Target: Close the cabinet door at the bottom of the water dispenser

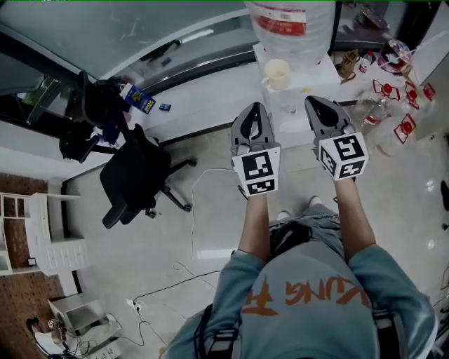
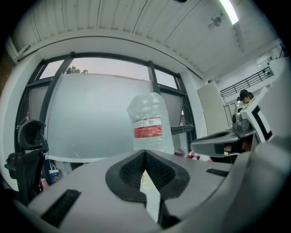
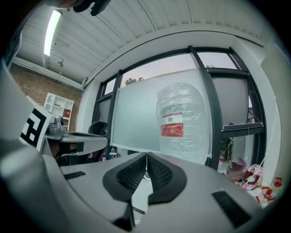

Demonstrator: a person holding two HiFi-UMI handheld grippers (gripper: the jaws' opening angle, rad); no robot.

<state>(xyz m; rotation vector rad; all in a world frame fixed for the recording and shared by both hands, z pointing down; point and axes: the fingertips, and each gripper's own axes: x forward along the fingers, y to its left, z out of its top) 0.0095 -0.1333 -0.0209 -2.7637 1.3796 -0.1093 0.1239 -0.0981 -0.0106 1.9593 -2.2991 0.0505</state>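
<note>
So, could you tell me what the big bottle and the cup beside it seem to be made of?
Bottle: probably clear plastic; see-through, crinkled walls, red label.
Cup: cream, matte, with a handle; ceramic or plastic, I cannot tell.

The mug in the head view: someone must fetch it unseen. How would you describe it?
Find the white water dispenser, topped by a big clear bottle with a red label. The mug stands on the dispenser's top, beside that bottle's base. It is the only plain cream thing with a handle; the small bottles to the right are clear with red labels.
</note>
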